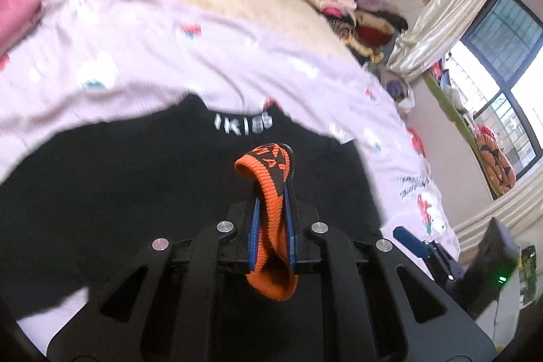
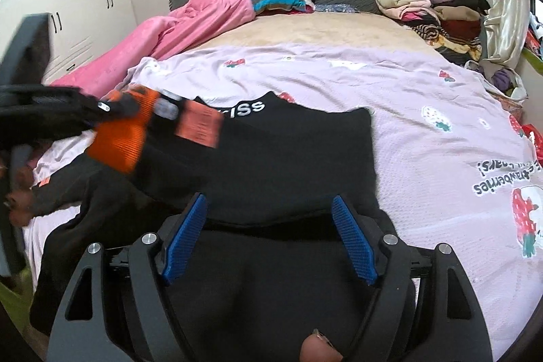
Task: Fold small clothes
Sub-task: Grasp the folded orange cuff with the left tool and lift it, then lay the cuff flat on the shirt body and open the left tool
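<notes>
Two tongs: left tongs pinch an orange sock; right tongs gape wide above black garment.

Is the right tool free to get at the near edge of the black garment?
Probably yes: the right tool is open and empty just above the black garment; the left tool, holding the orange cuff, is off to the side.

black garment with white lettering, orange-and-black knit cuff, lilac strawberry-print sheet, pink blanket, blue gripper pads
</notes>
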Tool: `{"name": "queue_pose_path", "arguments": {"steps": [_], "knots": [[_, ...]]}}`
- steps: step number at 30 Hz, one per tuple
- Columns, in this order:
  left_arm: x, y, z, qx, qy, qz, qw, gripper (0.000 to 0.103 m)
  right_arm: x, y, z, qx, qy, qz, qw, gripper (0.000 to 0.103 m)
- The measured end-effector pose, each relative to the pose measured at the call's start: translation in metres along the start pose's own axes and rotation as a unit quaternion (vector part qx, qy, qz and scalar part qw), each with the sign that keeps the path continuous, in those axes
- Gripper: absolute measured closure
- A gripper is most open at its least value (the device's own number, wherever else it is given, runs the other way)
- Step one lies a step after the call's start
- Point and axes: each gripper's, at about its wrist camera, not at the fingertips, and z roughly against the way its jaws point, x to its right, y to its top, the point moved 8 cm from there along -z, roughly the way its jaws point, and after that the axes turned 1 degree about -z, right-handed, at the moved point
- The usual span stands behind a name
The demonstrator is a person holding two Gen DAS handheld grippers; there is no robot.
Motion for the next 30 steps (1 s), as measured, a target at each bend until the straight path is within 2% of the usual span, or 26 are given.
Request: {"name": "queue_pose_path", "arguments": {"steps": [5, 13, 16, 20, 24, 27, 30], "knots": [[-0.020, 0.001, 0.019, 0.012, 0.016, 0.014, 0.9997, 0.098, 0.004, 0.003, -0.001, 0.003, -0.008, 0.000, 1.000, 0.028], [-0.062, -0.019, 0.007, -0.017, 0.067, 0.026, 0.9973, 0.097, 0.010, 0.004, -0.020, -0.014, -0.032, -0.005, 0.999, 0.028], [-0.075, -0.025, 0.003, -0.026, 0.087, 0.027, 0.9955, 0.093, 0.013, 0.002, -0.031, -0.030, -0.043, -0.008, 0.999, 0.028], [-0.087, -0.024, 0.009, -0.014, 0.129, 0.015, 0.9915, 0.091, 0.014, 0.003, -0.043, -0.041, -0.049, -0.004, 0.998, 0.028], [-0.083, -0.020, 0.017, -0.002, 0.138, 0.003, 0.9905, 0.088, 0.013, 0.005, -0.054, -0.049, -0.057, 0.003, 0.997, 0.028], [-0.077, -0.027, 0.005, -0.022, 0.133, -0.010, 0.9908, 0.088, 0.013, 0.005, -0.063, -0.057, -0.059, 0.006, 0.997, 0.028], [-0.081, -0.045, -0.015, -0.061, 0.135, -0.010, 0.9888, 0.087, 0.012, 0.001, -0.073, -0.071, -0.062, 0.009, 0.996, 0.028]]}}
